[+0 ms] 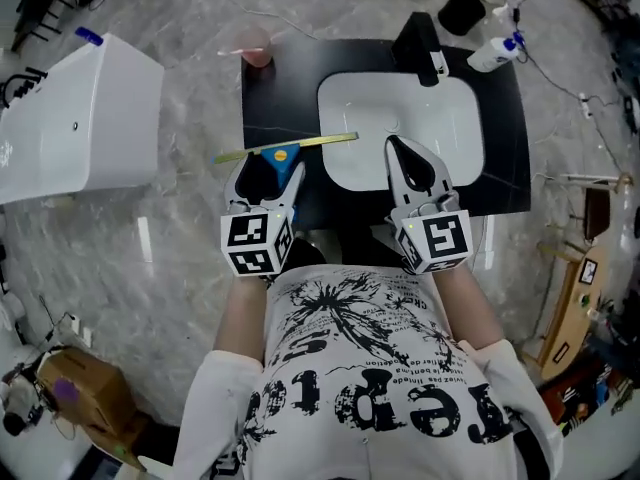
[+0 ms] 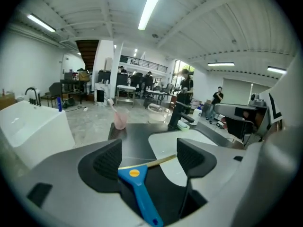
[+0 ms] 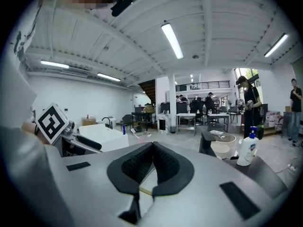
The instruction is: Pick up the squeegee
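The squeegee (image 1: 285, 149) has a blue handle and a thin yellowish blade. It lies on the black counter (image 1: 275, 88), with its blade end reaching over the white basin's (image 1: 440, 118) left rim. My left gripper (image 1: 272, 168) is open and its jaws stand on either side of the blue handle (image 2: 138, 186) without touching it; the blade (image 2: 154, 162) crosses just beyond the pads. My right gripper (image 1: 394, 145) hovers over the basin's near left part, shut with nothing between its jaws (image 3: 152, 148).
A pink cup (image 1: 258, 53) with a toothbrush stands at the counter's far left corner. The black faucet (image 1: 425, 43) rises behind the basin, with a soap bottle (image 1: 495, 53) to its right. A white tub (image 1: 75, 118) stands on the floor at the left.
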`<action>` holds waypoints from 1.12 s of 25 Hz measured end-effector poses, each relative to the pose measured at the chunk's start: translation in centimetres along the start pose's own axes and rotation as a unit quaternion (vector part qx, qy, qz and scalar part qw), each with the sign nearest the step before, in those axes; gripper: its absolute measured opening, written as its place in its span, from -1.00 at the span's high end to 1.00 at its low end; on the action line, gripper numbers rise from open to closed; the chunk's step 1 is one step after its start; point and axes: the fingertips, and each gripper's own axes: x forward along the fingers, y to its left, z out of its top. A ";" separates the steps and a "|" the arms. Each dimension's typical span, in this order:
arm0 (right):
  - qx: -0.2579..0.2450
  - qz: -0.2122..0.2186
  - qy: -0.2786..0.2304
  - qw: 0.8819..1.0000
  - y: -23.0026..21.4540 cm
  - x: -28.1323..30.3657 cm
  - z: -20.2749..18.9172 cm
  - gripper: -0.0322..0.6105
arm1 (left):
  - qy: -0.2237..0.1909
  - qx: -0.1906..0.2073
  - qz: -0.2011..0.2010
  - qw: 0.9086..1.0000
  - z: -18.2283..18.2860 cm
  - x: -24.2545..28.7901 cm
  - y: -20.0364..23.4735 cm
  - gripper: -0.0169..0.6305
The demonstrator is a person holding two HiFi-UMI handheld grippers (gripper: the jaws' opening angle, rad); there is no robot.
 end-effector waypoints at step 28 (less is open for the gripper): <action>0.023 0.104 0.114 0.988 -1.1 8.4 -10.9 0.86 | 0.169 -0.046 0.145 0.974 -15.0 7.9 4.6 0.04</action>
